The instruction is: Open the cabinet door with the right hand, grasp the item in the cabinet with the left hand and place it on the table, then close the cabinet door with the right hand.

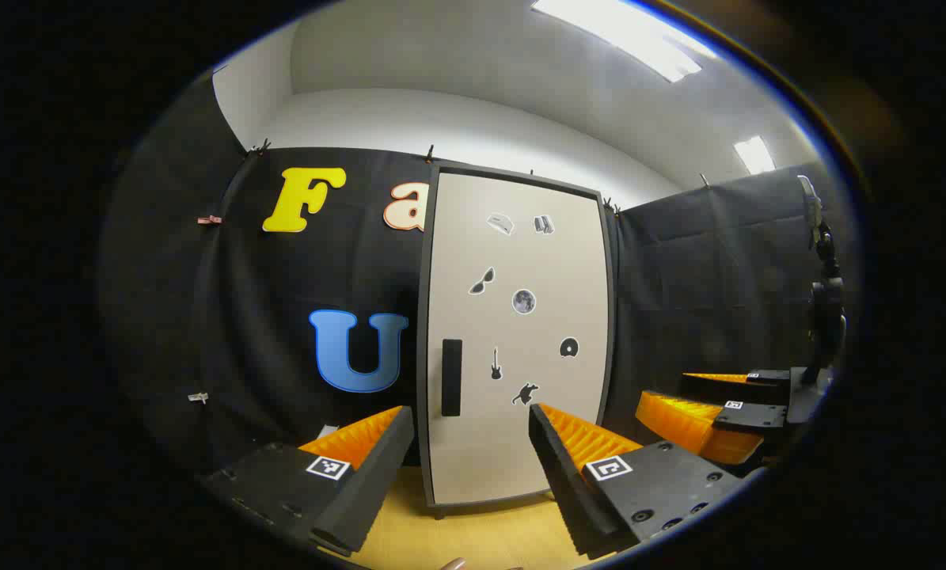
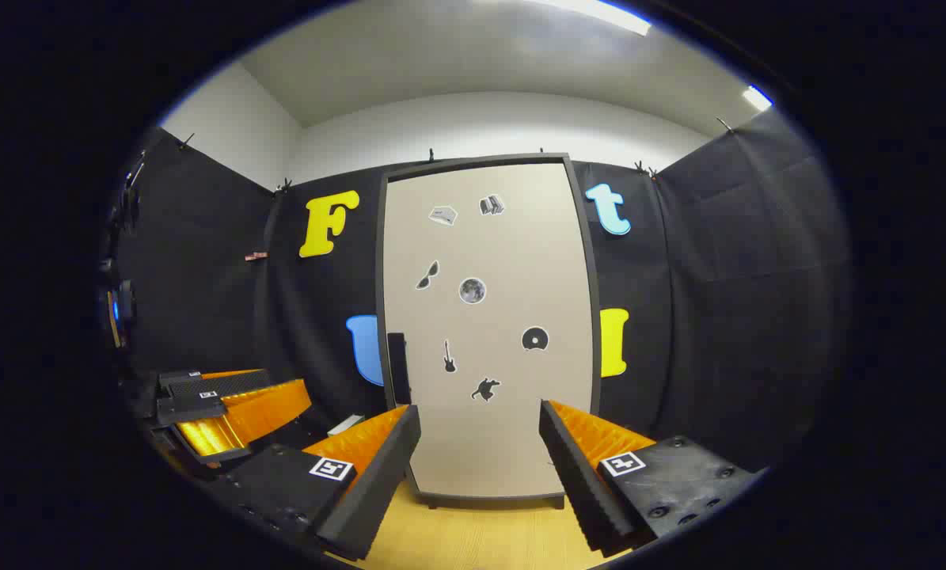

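Left claw is held level, its jaws spread wide and holding nothing. Right claw hangs alongside, likewise spread wide.

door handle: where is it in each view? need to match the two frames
Left gripper view: the handle is a dark vertical bar, lower left of the closed door, just inside its left edge, centre of picture.
Right gripper view: the handle sits at the door's left edge, lower half, left of centre.
Shared landmark: the guitar sticker, just right of the handle in both.
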The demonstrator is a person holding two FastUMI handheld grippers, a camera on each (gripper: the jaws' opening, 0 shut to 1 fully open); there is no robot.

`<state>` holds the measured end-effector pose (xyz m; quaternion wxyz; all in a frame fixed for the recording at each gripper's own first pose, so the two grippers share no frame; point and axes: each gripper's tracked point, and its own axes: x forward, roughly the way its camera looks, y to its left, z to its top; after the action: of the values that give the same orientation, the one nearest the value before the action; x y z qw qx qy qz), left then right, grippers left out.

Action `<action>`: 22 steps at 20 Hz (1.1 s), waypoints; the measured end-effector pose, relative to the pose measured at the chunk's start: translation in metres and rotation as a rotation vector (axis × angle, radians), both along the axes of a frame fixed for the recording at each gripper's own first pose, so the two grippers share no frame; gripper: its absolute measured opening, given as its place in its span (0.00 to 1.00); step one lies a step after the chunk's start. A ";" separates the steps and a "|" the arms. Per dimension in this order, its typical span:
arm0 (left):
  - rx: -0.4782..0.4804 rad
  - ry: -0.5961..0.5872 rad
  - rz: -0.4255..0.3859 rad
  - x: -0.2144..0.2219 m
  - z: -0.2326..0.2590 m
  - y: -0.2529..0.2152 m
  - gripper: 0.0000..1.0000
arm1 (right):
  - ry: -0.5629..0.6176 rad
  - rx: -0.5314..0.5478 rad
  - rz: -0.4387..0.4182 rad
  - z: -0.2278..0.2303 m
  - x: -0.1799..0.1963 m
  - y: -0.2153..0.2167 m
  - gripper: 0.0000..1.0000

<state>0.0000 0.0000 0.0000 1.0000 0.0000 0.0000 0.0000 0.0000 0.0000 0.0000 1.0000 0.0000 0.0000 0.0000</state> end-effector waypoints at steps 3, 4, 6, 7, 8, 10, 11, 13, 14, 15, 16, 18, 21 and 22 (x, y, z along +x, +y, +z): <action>-0.007 0.006 -0.003 0.000 -0.001 0.002 0.93 | 0.003 -0.002 0.003 -0.001 -0.001 0.003 0.97; -0.007 0.006 -0.001 0.000 -0.003 0.003 0.93 | 0.004 -0.003 0.003 -0.002 0.000 0.004 0.97; -0.005 0.006 0.003 -0.001 -0.003 0.005 0.93 | 0.008 -0.008 0.009 -0.003 0.000 0.006 0.97; -0.005 0.009 0.003 -0.002 -0.003 0.006 0.93 | 0.007 -0.015 0.015 -0.003 0.001 0.009 0.97; -0.004 0.012 0.004 -0.002 -0.005 0.007 0.93 | 0.004 -0.023 0.019 -0.003 0.001 0.010 0.97; -0.003 0.013 0.004 -0.001 -0.006 0.007 0.93 | 0.001 -0.036 0.030 -0.003 0.000 0.015 0.97; -0.003 0.012 0.004 -0.001 -0.005 0.008 0.93 | -0.002 -0.039 0.031 -0.004 0.001 0.016 0.97; -0.003 0.013 0.003 -0.001 -0.006 0.008 0.93 | 0.007 -0.049 0.026 -0.007 0.002 0.016 0.97; -0.001 0.016 0.003 0.000 -0.008 0.008 0.93 | 0.010 -0.051 0.025 -0.008 0.002 0.016 0.97; 0.002 0.017 0.002 0.000 -0.008 0.008 0.93 | 0.011 -0.048 0.021 -0.008 0.003 0.015 0.97; 0.004 0.017 0.002 0.001 -0.009 0.008 0.93 | 0.008 -0.043 0.016 -0.007 0.003 0.014 0.98; 0.006 0.013 0.005 0.000 -0.008 0.010 0.93 | 0.004 -0.037 0.018 -0.006 0.005 0.015 0.97; 0.005 0.008 0.007 0.002 -0.007 0.013 0.93 | 0.008 -0.038 0.022 -0.008 0.006 0.018 0.97; 0.009 0.007 0.006 0.003 -0.007 0.015 0.93 | 0.008 -0.038 0.027 -0.008 0.007 0.020 0.97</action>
<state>0.0026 0.0146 -0.0068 1.0000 0.0043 0.0035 0.0029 0.0071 0.0203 -0.0076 0.9997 -0.0191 0.0038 0.0137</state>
